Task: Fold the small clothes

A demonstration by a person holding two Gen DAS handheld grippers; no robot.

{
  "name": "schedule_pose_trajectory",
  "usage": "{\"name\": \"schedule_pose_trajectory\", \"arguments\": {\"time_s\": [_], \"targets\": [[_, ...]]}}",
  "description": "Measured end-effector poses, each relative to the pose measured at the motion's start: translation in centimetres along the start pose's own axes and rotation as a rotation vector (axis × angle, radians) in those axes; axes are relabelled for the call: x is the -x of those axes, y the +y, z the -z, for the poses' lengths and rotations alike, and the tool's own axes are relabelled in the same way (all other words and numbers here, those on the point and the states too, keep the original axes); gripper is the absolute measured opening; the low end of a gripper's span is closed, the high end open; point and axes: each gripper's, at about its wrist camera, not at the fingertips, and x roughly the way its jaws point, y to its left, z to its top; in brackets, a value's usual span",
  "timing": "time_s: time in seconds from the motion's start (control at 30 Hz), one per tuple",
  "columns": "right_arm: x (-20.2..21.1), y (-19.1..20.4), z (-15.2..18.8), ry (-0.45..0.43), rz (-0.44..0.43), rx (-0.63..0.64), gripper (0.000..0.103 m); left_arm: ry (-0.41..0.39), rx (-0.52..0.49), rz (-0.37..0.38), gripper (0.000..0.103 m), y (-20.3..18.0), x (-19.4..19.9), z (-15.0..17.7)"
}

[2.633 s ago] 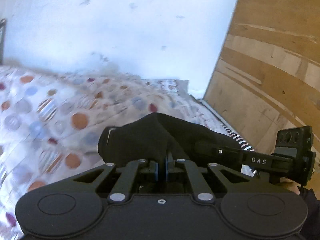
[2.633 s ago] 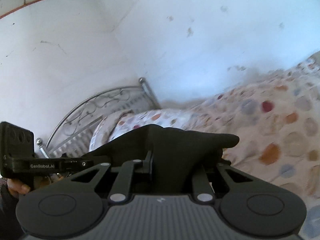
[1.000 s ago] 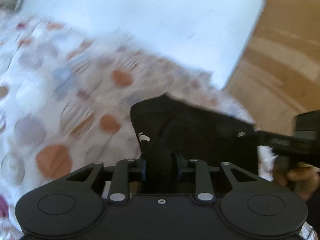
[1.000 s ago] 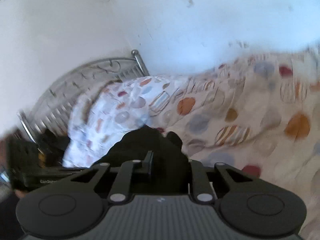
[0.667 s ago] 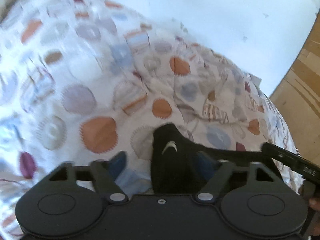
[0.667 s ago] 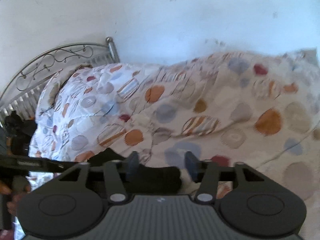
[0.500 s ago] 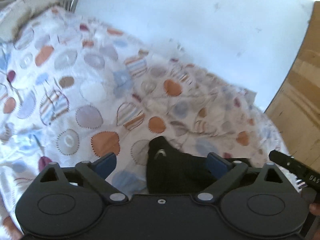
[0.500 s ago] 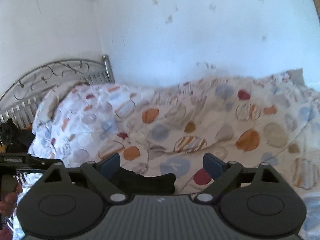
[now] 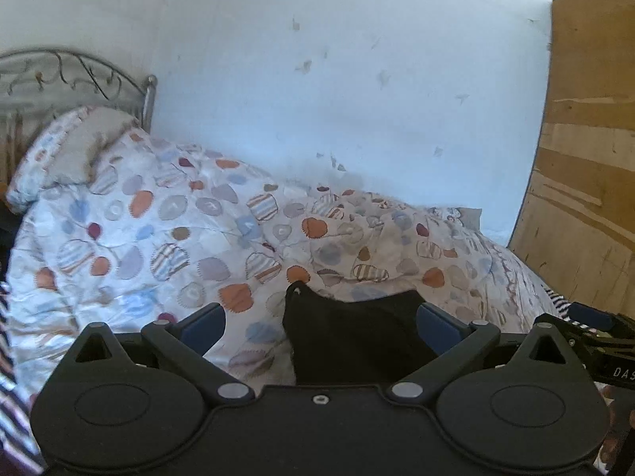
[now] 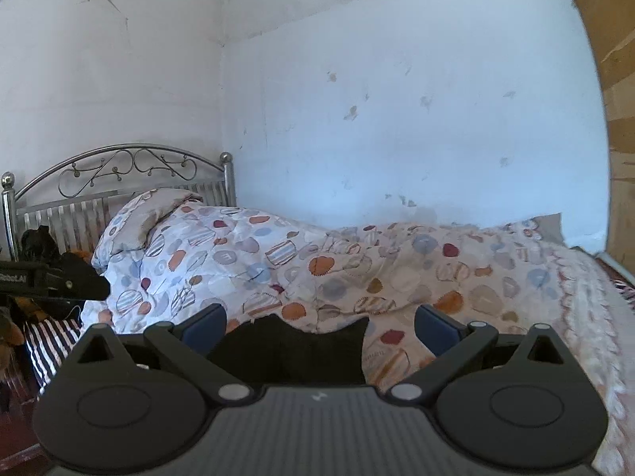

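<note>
Garment: a black garment [image 9: 357, 337] lies on the patterned duvet [image 9: 166, 238] of the bed, near its front edge; a small pale mark shows at its upper left corner, too small to read. In the right wrist view the same cloth [image 10: 293, 349] lies flat with two raised corners.
Left gripper [image 9: 321, 327]: jaws spread wide, grasping nothing; the garment lies between and below the blue fingertips [image 9: 202, 325].
Right gripper [image 10: 319, 325]: jaws released wide, empty, with the garment below the gap, towards the left finger.
Writing: "DAS" is readable on the black gripper body at the right edge of the left wrist view; "obot.AI" can be read on the one at the left edge of the right wrist view.
Bed: metal scrolled headboard [image 10: 119, 174], pillow [image 10: 154, 210], striped sheet [image 10: 51, 341] at the near edge.
Surroundings: stained white wall [image 10: 397, 119]; wooden panel [image 9: 587, 150] at the right.
</note>
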Motion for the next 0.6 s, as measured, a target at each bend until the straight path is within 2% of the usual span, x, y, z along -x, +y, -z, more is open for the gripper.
{"name": "schedule_pose_trajectory", "arguments": {"time_s": [0.13,0.33,0.6], "targets": [[4.1,1.3,3.4,0.018,0.024,0.009,0.103,0.002,-0.014,-0.031,0.102,-0.2,3.6,3.8],[6.7,1.8,7.7,0.073,0.050,-0.009,0.103,0.039,-0.067,-0.088,0.102,0.0,5.7,9.0],[6.0,0.6,9.3,0.123,0.064,-0.061,0.103,0.090,-0.070,-0.100,0.102,0.9,4.6,10.7]]}}
